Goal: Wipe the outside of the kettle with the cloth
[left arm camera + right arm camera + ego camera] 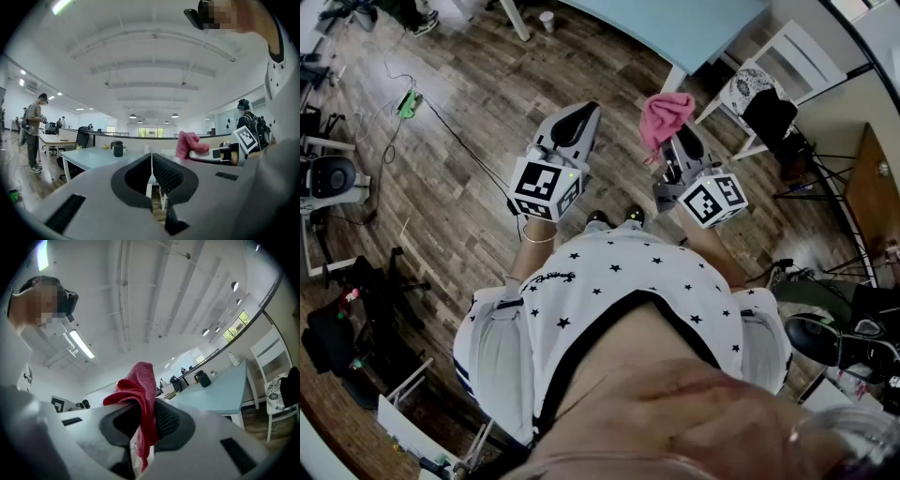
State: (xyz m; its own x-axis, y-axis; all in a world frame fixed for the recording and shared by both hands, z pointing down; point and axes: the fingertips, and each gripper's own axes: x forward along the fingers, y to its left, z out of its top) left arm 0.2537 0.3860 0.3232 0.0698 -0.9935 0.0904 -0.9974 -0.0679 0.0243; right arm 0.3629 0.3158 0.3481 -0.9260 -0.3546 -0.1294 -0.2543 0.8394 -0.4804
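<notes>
A dark kettle (117, 148) stands far off on a pale blue table (93, 158); in the right gripper view the kettle (202, 378) is small on the same table (220, 392). My right gripper (149, 425) is shut on a pink cloth (140, 394), which bunches above the jaws and hangs below them. The head view has that cloth (664, 114) at the right gripper (682, 142) tip. My left gripper (151, 169) is shut with nothing between its jaws; in the head view the left gripper (578, 120) is held over the wooden floor. Both grippers are well short of the kettle.
A white chair (766, 86) with dark things on it stands right of the table (675, 26). Cables and a green power strip (408, 103) lie on the floor at left. A person (33, 131) stands by other desks far left. Dark chairs and gear crowd both sides.
</notes>
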